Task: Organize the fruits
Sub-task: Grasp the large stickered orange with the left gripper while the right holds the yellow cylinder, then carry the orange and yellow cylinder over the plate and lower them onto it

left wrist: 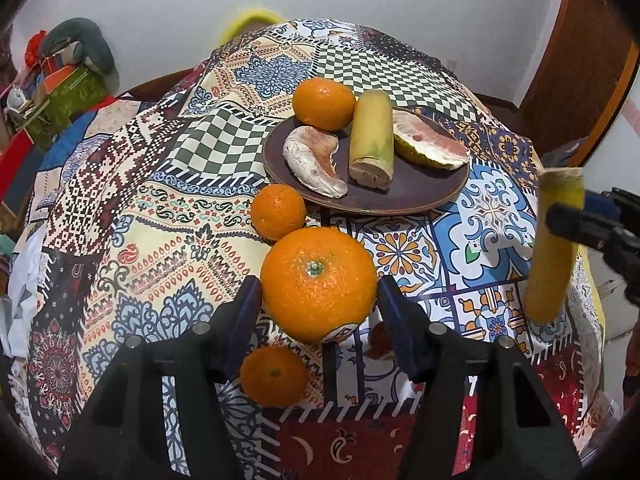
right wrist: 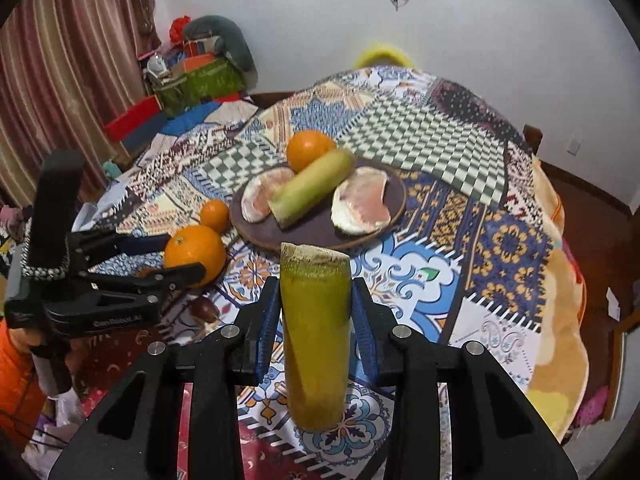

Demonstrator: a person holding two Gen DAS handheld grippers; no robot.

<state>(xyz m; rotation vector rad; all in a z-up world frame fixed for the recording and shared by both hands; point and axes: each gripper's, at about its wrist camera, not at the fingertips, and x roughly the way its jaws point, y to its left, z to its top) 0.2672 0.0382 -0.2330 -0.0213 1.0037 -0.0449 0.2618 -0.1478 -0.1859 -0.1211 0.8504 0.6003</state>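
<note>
The right gripper [right wrist: 316, 312] pinches a yellow-green cane stalk [right wrist: 314, 340] upright, off the patterned tablecloth [right wrist: 508, 248] on the near side of the brown plate [right wrist: 320, 236]. It looks stiff, waxy and probably slick, so a mid-length grip suits it. The left gripper [left wrist: 318, 300] straddles the big orange [left wrist: 318, 282] at left; its pads look just at the rind, contact uncertain. The fruit is round, firm and likely to roll: best squeezed across the middle. White lettering on the left gripper's body is too blurred to read.

My table's patchwork cloth [left wrist: 120, 216] carries a brown plate [left wrist: 400, 196] at 12 o'clock, 2 small oranges [left wrist: 278, 211] at 9.
</note>
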